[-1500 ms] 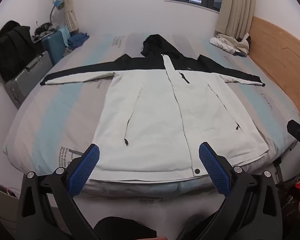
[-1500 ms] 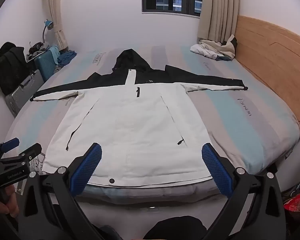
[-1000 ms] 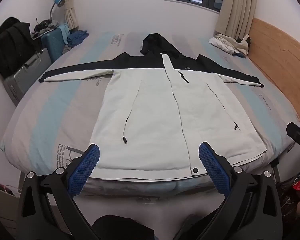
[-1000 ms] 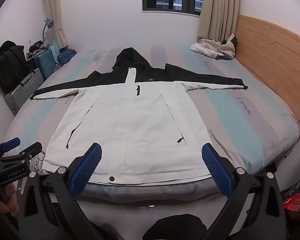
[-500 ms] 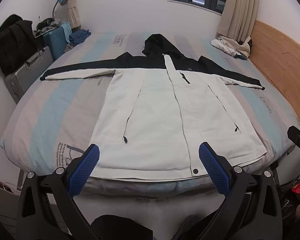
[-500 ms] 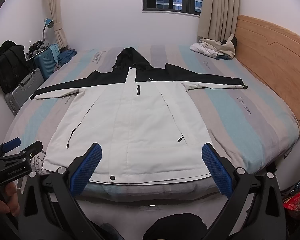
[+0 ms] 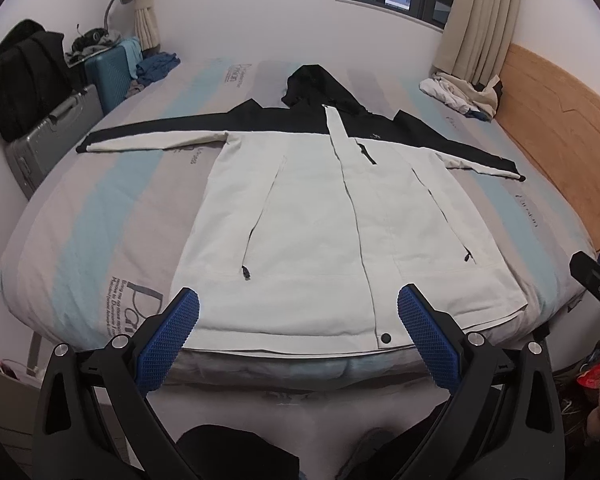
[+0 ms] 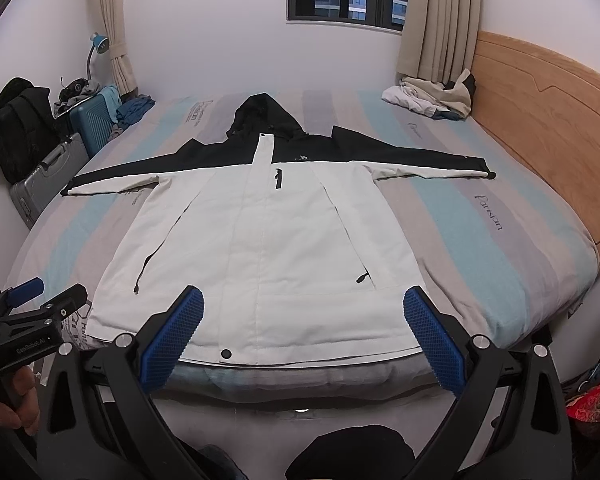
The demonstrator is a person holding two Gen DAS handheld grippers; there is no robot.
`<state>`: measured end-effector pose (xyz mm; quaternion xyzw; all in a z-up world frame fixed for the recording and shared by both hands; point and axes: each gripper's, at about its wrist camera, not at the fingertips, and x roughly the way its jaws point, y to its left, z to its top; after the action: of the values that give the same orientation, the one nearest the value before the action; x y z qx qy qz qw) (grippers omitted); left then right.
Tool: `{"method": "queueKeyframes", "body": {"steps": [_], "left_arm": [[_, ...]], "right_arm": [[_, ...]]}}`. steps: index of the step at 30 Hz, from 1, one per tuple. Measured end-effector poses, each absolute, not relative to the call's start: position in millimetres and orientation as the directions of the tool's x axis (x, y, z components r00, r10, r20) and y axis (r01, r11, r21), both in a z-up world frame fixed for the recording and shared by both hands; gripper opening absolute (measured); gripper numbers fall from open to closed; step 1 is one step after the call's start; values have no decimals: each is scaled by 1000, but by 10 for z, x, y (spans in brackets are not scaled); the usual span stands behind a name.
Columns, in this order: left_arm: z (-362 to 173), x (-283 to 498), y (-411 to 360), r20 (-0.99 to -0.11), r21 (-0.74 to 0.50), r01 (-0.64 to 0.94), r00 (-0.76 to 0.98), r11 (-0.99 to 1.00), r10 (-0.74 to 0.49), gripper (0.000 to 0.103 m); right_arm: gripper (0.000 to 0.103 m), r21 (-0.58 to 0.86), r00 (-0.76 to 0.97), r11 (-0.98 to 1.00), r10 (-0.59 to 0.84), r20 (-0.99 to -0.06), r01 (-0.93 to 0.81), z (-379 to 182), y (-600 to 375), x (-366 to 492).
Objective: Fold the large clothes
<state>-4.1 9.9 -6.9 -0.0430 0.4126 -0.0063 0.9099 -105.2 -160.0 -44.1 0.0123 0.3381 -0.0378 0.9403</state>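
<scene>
Jacket (image 7: 340, 232) lies flat, front up, sleeves spread, on the bed (image 7: 100, 200). Left gripper (image 7: 298, 312) and right gripper (image 8: 303, 312), both wide open and empty, hover off its hem. Folding unstarted; next likely a sleeve grasp.

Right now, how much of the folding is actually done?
Only the laying out: the jacket lies flat on the bed, sleeves spread and hood up. No fold shows yet. Nothing is in hand: the left claw and the right claw are both open before the hem. All folding remains.
</scene>
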Motion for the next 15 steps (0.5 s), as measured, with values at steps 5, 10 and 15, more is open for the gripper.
{"method": "queueKeyframes", "body": {"steps": [5, 10, 15], "left_arm": [[-71, -53, 98, -748, -78, -23, 662, 997, -43, 97], [-72, -62, 102, -750, -76, -24, 660, 997, -41, 97], [-74, -64, 82, -750, -65, -24, 661, 998, -33, 97]], "right_arm": [[96, -2, 769, 997, -62, -636, 79, -444, -1594, -1056], [96, -3, 769, 997, -62, -636, 79, -443, -1598, -1055], [96, -4, 769, 997, -63, -636, 79, -440, -1597, -1054]]}}
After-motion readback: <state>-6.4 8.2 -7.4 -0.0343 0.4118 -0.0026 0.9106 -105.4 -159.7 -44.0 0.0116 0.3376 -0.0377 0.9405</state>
